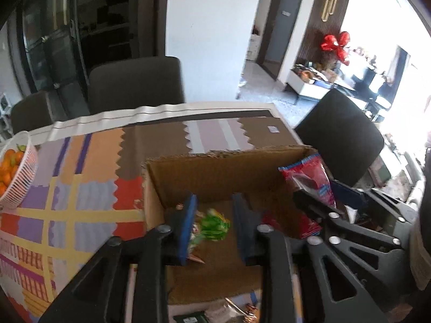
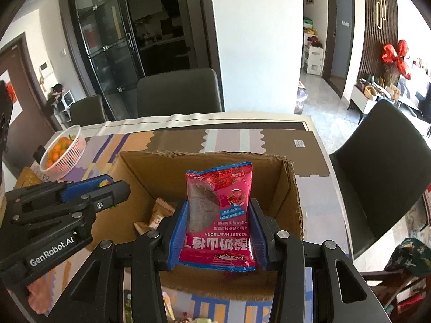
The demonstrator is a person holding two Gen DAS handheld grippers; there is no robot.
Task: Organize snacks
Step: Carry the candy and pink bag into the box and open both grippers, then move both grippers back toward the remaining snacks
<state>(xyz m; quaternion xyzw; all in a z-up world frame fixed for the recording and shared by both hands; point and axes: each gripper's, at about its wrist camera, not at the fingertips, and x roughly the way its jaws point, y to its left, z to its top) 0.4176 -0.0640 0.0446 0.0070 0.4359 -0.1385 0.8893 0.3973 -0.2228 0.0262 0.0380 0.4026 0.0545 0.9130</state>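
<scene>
A white basket (image 2: 64, 150) of oranges (image 2: 58, 148) stands at the far left of a table (image 1: 80, 188) laid with a patchwork cloth of orange, purple, red and brown, well apart from the open cardboard box (image 2: 204, 169) at the table's middle. Dark chairs (image 2: 177, 91) line the far edge, and another (image 2: 377, 167) stands to the right.

The left gripper (image 1: 215, 226) hangs over the box's left half with its blue-padded fingers (image 1: 188, 226) spread apart and nothing between them. Below the gap, on the box floor, lies a green packet (image 1: 212, 226), blurred by motion; whether the pads touch it cannot be told. In the right wrist view the same gripper (image 2: 107, 188) reaches in from the left over the box's left wall, and a pale wrapped snack (image 2: 159, 215) lies on the floor of the box beside it.

To its right, the right gripper (image 2: 218, 231) is clamped on a red pouch (image 2: 218, 215) printed "Yogurt Hawthorn", its blue fingers (image 2: 179, 231) pressing both side edges. The pouch stands upright and upside down to the camera, held above the box's right half. The left wrist view shows that pouch (image 1: 309, 180) raised by the box's right wall, with the right gripper's (image 1: 317, 204) black linkage beneath it.
</scene>
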